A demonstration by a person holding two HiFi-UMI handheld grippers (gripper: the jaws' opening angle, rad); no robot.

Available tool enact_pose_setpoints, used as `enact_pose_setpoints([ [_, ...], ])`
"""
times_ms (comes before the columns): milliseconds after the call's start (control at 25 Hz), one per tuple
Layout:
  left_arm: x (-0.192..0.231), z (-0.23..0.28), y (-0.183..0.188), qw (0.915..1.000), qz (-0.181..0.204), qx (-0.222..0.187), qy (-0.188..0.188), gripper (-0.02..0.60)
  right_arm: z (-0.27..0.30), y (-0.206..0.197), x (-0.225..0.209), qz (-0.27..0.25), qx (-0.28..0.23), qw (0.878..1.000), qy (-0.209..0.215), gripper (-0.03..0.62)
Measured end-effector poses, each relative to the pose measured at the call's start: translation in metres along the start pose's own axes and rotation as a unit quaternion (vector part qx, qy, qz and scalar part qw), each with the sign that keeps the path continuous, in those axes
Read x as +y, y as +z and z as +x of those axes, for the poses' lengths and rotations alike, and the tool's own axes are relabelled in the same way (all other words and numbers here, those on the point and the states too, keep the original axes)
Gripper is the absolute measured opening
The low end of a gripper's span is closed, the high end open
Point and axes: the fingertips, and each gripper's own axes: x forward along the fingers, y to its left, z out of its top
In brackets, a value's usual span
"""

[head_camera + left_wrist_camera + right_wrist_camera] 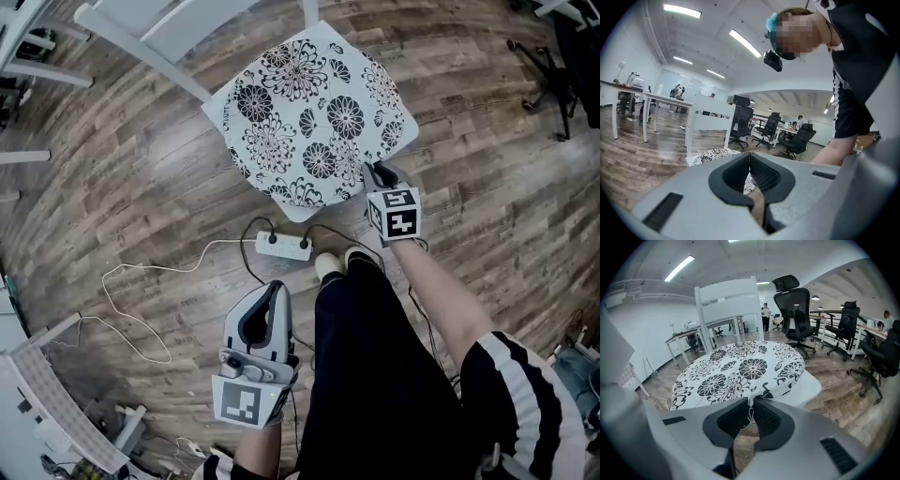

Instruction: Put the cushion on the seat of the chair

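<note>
My right tongs (374,172) (751,401) are pressed together. They pinch a thin bit of the near edge of the cushion (309,122) (736,371). My left tongs (279,289) (749,155) are pressed together too, with nothing in them. They hang low by my leg, well apart from the cushion, and point about level toward the chair.

There is one cushion. It is white with big black flowers. It lies flat on the seat of the chair (178,37) (729,301) and covers almost all of it. In the right gripper view, a strip of bare white seat shows under the cushion's right side. There is one white chair, and its slatted back stands up on the far side of the cushion.

On the wooden floor (487,187), between the chair and my feet, lies one white power strip (283,247). Two black plugs sit in it. One thin white wire (141,266) runs from it and loops off to the left. My two pale shoes (328,263) stand just beside the strip.

Farther out, the right gripper view shows three black office chairs (797,317) to the right of the white chair. The left gripper view shows more black office chairs, but they are small and I cannot count them well.
</note>
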Motion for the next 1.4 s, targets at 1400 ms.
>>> enact_pose_setpoints([
  [1400, -0.014, 0.021, 0.026, 0.999, 0.016, -0.007, -0.041, 0.006, -0.061, 0.026, 0.004, 0.009, -0.022, 1.0, -0.013, 0.241],
])
